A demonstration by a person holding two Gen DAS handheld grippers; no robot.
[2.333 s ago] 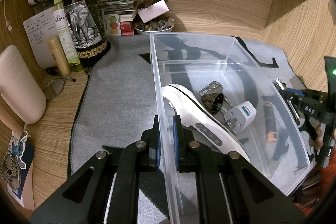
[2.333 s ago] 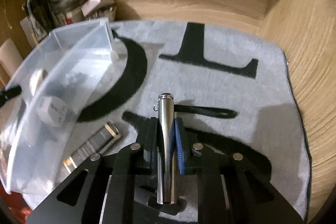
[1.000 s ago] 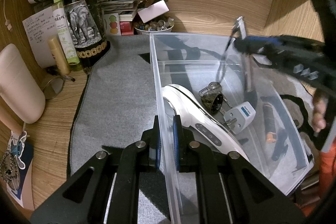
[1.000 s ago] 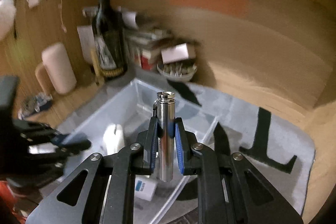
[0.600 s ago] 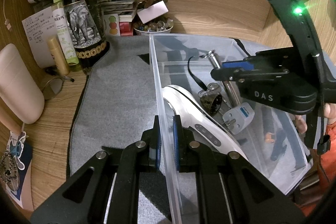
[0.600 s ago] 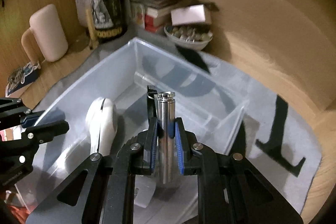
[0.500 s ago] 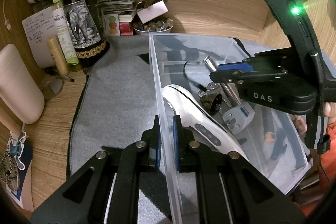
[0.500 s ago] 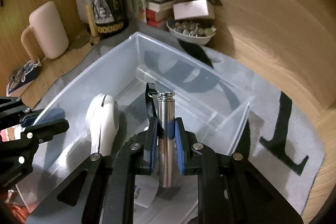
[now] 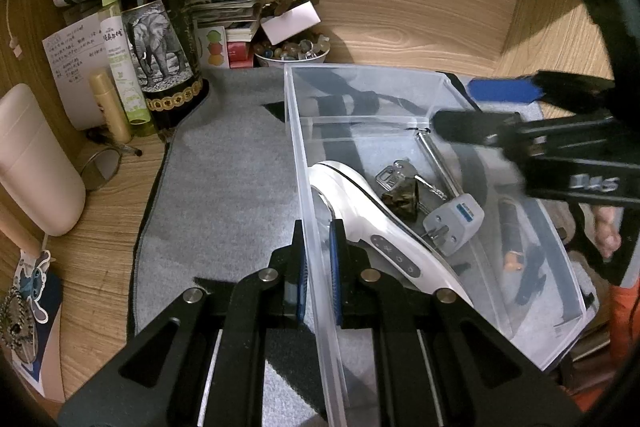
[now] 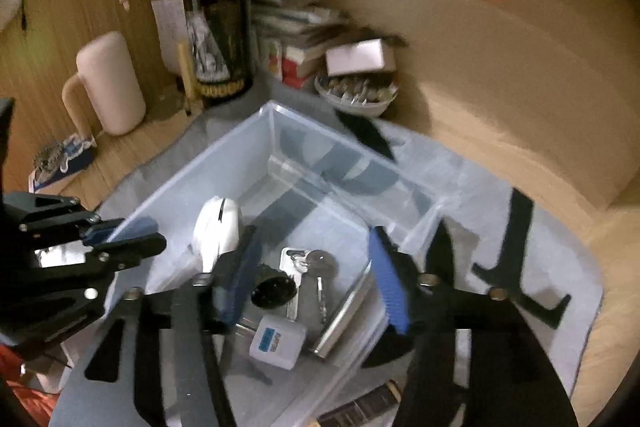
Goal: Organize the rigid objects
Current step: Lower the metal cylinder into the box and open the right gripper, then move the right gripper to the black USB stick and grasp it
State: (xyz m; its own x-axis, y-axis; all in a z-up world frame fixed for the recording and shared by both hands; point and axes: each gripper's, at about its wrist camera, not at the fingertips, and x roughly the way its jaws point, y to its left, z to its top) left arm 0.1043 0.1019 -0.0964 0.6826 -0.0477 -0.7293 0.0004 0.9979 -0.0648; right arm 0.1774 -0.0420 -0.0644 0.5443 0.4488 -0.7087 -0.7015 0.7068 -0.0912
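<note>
A clear plastic bin [image 9: 360, 69] [image 10: 192, 167] stands on the grey mat. My left gripper [image 9: 316, 259] [image 10: 136, 237] is shut on the bin's left wall. My right gripper [image 10: 316, 267] [image 9: 456, 107] hovers over the bin, its jaws opening and touching nothing. Below it the metal tube [image 10: 344, 315] [image 9: 438, 163] lies loose on the bin floor by the right wall. Around it lie a white handheld device [image 9: 360, 207], keys [image 10: 316, 263], a white plug adapter [image 9: 454, 223] and a dark round object [image 10: 274, 291].
A wine bottle [image 9: 160, 27], a pink mug [image 9: 32, 163], small bottles, stacked books and a bowl of stones [image 9: 292, 51] crowd the back left corner. Wooden walls close in behind and to the right. A dark banded bar [image 10: 360, 407] lies on the mat [image 9: 224, 163] beside the bin.
My right gripper brought the metal tube from the mat over the bin, spread its jaws and let it go; the tube now lies inside. My left gripper has kept its hold.
</note>
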